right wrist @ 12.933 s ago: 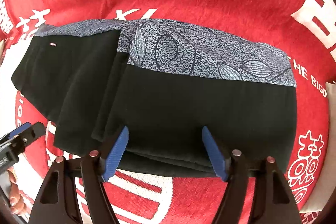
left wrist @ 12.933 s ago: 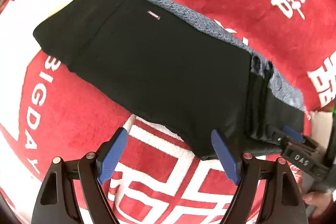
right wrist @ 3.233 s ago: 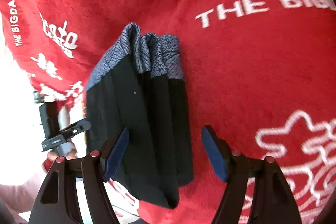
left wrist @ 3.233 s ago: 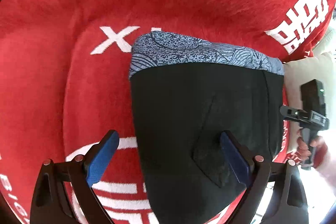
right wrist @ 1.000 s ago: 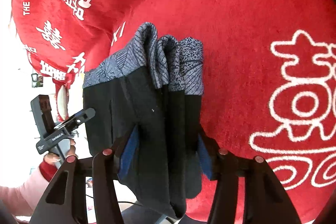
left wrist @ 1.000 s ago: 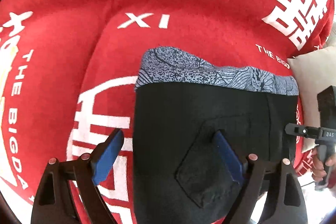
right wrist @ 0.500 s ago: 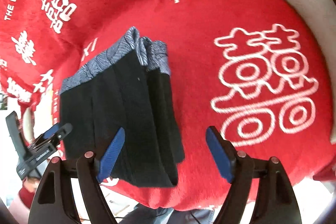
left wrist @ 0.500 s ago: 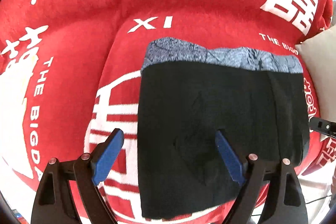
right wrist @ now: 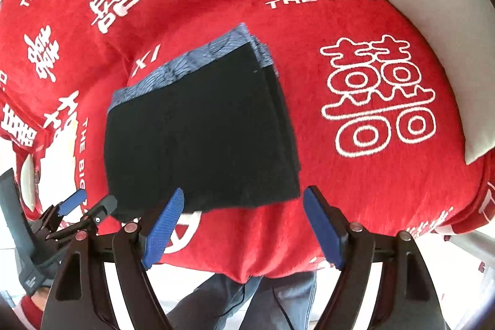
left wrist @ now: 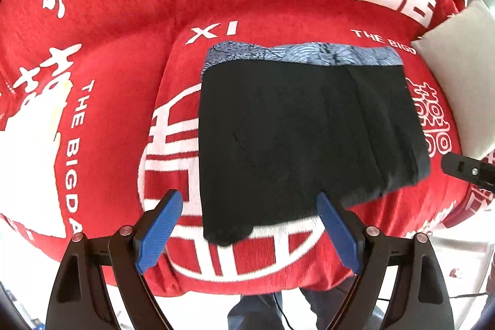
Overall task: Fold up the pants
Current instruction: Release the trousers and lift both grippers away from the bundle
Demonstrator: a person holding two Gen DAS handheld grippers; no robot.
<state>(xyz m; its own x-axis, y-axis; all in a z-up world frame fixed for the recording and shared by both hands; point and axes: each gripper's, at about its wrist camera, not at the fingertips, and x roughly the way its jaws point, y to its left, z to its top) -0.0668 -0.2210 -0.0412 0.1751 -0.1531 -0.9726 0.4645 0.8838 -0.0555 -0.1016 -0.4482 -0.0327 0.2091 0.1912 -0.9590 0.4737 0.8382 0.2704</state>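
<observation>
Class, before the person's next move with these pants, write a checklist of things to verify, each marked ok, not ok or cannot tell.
1. Left gripper open, holding nothing: ok.
2. Right gripper open, holding nothing: ok.
3. Pants folded into a compact stack on the red blanket: ok.
4. Patterned waistband layers lined up at the far edge: ok.
5. Near edge even: not ok, one corner sticks out.
6. Pants apart from the white pillow: ok.

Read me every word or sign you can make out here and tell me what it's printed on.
"XI": red blanket, beyond the folded pants.
"THE BIGDA", cut off: blanket, left.
"THE BIGD", cut off: blanket, by the white pillow.
White double-happiness signs: all over the blanket.
Pants: nothing readable.
</observation>
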